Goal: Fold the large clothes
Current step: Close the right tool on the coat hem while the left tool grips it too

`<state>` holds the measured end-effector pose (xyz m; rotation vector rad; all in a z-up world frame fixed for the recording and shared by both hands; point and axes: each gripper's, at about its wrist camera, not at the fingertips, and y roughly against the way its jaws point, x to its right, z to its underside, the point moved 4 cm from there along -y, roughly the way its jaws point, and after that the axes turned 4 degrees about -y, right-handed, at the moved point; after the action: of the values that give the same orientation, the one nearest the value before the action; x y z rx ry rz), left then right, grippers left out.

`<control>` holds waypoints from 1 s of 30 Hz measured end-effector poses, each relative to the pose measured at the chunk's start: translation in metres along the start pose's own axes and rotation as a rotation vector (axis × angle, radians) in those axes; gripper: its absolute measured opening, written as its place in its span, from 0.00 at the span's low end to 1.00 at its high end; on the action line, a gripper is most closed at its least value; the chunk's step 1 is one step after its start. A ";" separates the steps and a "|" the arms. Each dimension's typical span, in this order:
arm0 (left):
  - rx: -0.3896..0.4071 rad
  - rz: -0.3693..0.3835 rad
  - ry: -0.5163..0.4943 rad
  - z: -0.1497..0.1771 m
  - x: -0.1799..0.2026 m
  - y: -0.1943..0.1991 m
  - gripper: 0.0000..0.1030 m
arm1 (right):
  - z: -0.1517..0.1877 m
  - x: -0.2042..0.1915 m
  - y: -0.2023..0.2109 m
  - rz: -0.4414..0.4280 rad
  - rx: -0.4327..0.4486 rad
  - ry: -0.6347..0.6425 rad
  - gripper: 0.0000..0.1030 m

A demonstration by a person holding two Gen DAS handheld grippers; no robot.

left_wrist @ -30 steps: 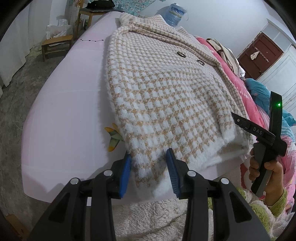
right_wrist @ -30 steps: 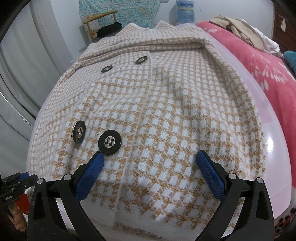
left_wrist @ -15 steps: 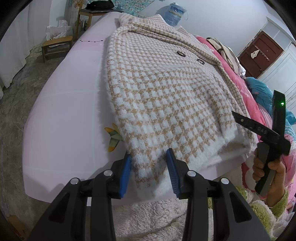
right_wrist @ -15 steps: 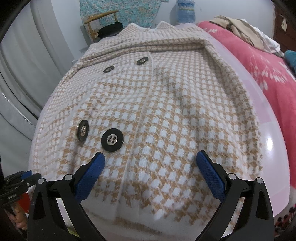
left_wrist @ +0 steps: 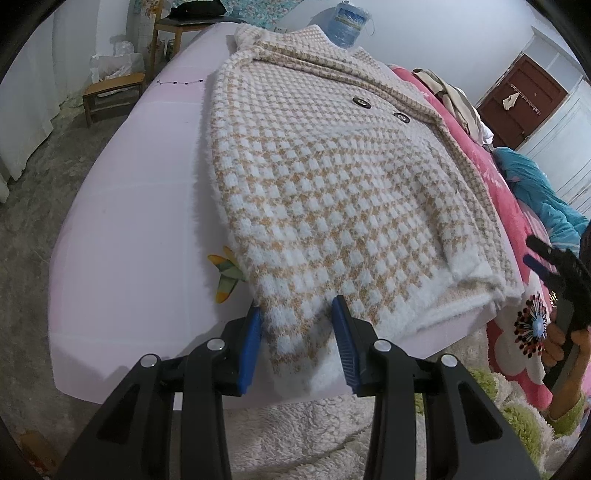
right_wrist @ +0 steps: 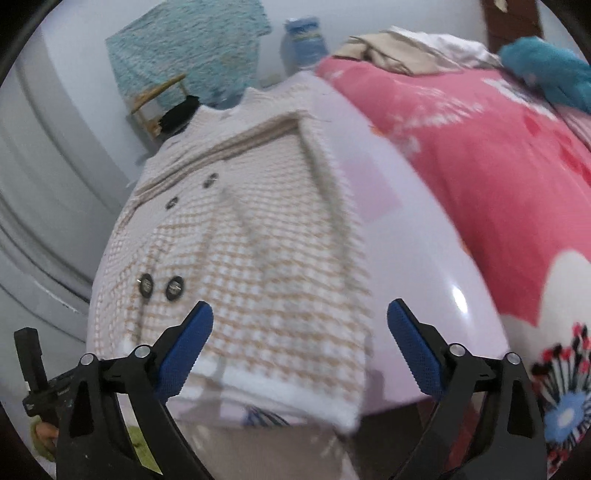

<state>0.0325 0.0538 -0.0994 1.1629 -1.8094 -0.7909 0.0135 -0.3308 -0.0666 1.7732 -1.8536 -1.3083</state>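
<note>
A tan and white checked knit coat [left_wrist: 325,184] with dark buttons lies flat on a pale pink table [left_wrist: 140,206]; its sleeve end hangs over the near edge. My left gripper [left_wrist: 295,343] has its blue pads on either side of that hanging sleeve end, with a gap still showing. My right gripper [right_wrist: 299,350] is open and empty, held back from the coat [right_wrist: 251,258] near its white hem. It also shows at the right edge of the left wrist view [left_wrist: 557,273].
A pink flowered blanket [right_wrist: 498,177] covers the bed to the right, with a teal cloth [right_wrist: 550,74] and loose clothes on it. A small leaf-shaped print [left_wrist: 225,273] marks the table by the coat. A wooden stool [left_wrist: 110,92] and a water jug [left_wrist: 347,22] stand beyond.
My right gripper has pulled back and swung right, away from the coat; its view is blurred with motion. My left gripper has stayed at the sleeve end.
</note>
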 end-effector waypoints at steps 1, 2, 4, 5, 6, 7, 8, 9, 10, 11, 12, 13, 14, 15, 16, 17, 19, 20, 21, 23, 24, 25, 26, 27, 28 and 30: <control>0.001 -0.002 0.000 0.000 0.000 0.000 0.35 | 0.002 0.004 0.001 0.003 -0.007 -0.008 0.83; 0.001 -0.004 0.002 0.000 0.000 0.000 0.36 | 0.005 0.008 -0.001 0.004 -0.022 -0.022 0.82; 0.001 -0.007 0.004 0.001 0.000 0.000 0.35 | 0.012 0.014 -0.002 -0.002 -0.040 -0.040 0.79; -0.001 -0.009 0.003 0.001 0.000 0.000 0.35 | 0.013 0.015 -0.004 -0.008 -0.048 -0.046 0.78; -0.001 -0.010 0.002 0.001 0.001 0.000 0.35 | 0.014 0.016 -0.005 -0.011 -0.053 -0.047 0.76; -0.002 -0.012 0.001 0.000 0.002 0.000 0.35 | 0.014 0.017 -0.005 -0.016 -0.057 -0.048 0.75; -0.003 -0.013 -0.001 0.000 0.002 0.000 0.35 | 0.014 0.016 -0.008 -0.025 -0.064 -0.049 0.74; -0.003 -0.014 -0.001 0.000 0.002 0.000 0.35 | 0.015 0.015 -0.009 -0.034 -0.073 -0.051 0.70; -0.003 -0.014 -0.001 0.000 0.002 -0.001 0.35 | 0.021 0.013 -0.006 -0.041 -0.079 -0.051 0.69; -0.004 -0.016 -0.001 0.000 0.002 -0.001 0.35 | 0.023 0.012 -0.007 -0.051 -0.087 -0.053 0.68; -0.004 -0.016 -0.002 0.000 0.002 0.000 0.36 | 0.028 0.012 -0.005 -0.057 -0.095 -0.053 0.64; -0.004 -0.017 -0.003 0.000 0.002 0.000 0.35 | 0.031 0.012 -0.006 -0.060 -0.105 -0.054 0.62; -0.005 -0.021 -0.006 0.000 0.002 0.000 0.36 | 0.032 0.013 -0.006 -0.057 -0.109 -0.055 0.61; -0.005 -0.025 -0.010 0.001 0.002 0.001 0.36 | 0.035 0.014 -0.008 -0.052 -0.117 -0.057 0.57; -0.005 -0.029 -0.014 0.002 0.003 0.001 0.35 | 0.037 0.015 -0.008 -0.049 -0.122 -0.061 0.52; -0.007 -0.036 -0.022 0.001 0.004 0.002 0.36 | 0.039 0.018 -0.009 -0.047 -0.127 -0.069 0.50; -0.012 -0.052 -0.033 0.003 0.006 0.003 0.35 | 0.041 0.022 -0.006 -0.052 -0.120 -0.074 0.40; -0.014 -0.057 -0.037 0.003 0.007 0.003 0.35 | 0.041 0.023 -0.006 -0.045 -0.123 -0.074 0.36; -0.016 -0.065 -0.044 0.003 0.008 0.004 0.35 | 0.041 0.024 -0.006 -0.043 -0.124 -0.074 0.30; -0.015 -0.088 -0.068 0.003 0.011 0.006 0.29 | 0.042 0.028 -0.004 -0.050 -0.121 -0.071 0.19; -0.015 -0.098 -0.081 0.003 0.013 0.008 0.27 | 0.042 0.028 -0.003 -0.055 -0.120 -0.070 0.14; -0.014 -0.105 -0.093 0.003 0.015 0.009 0.22 | 0.041 0.028 -0.002 -0.066 -0.117 -0.072 0.10; -0.007 -0.112 -0.107 0.002 0.017 0.012 0.16 | 0.040 0.028 0.001 -0.079 -0.110 -0.074 0.10; -0.001 -0.114 -0.116 0.001 0.018 0.014 0.14 | 0.038 0.027 0.002 -0.085 -0.102 -0.073 0.09; 0.008 -0.114 -0.126 -0.001 0.021 0.018 0.11 | 0.038 0.028 0.006 -0.089 -0.096 -0.071 0.08; 0.028 -0.099 -0.127 -0.006 0.024 0.025 0.09 | 0.033 0.026 0.014 -0.105 -0.076 -0.069 0.08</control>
<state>0.0221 0.0407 -0.0685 1.2532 -1.8829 -0.9180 -0.0249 -0.3424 -0.0842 1.8303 -1.7415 -1.4749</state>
